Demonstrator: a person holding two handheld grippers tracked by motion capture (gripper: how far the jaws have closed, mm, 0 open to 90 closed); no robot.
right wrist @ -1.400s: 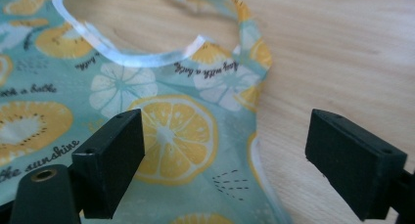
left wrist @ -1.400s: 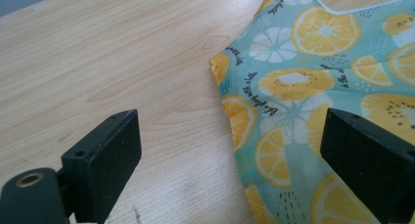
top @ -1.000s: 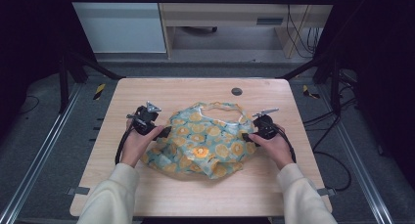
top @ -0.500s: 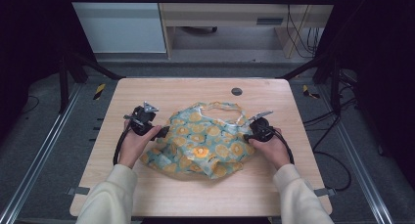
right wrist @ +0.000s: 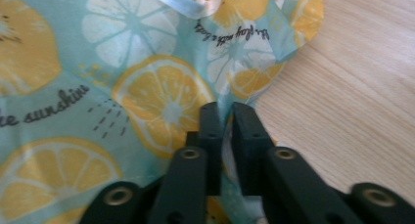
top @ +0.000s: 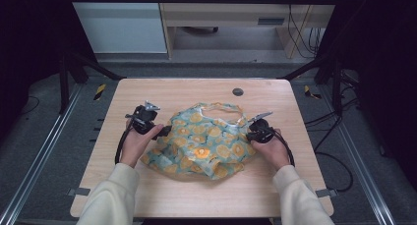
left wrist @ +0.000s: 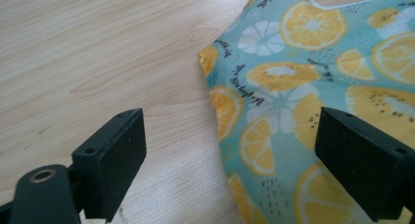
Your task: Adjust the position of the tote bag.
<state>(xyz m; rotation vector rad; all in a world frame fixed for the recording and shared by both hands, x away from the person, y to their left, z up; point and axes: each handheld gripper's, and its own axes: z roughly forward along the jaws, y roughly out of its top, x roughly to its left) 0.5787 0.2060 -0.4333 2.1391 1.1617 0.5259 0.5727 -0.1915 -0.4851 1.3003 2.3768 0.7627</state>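
Between R gripper (right wrist: 222, 131) pads: cloth (right wrist: 147, 87) edge

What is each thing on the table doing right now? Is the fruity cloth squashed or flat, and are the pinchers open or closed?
Fruit-print cloth: crumpled, lying on the table, its right edge pinched.
Left tool: open, jaws wide apart, the cloth's left edge between them, not pressed.
Right tool: its jaws have just been closing, now shut on the cloth's edge.
Table: bare wood around the cloth.
Round dark plug: set in the tabletop, apart from the cloth.
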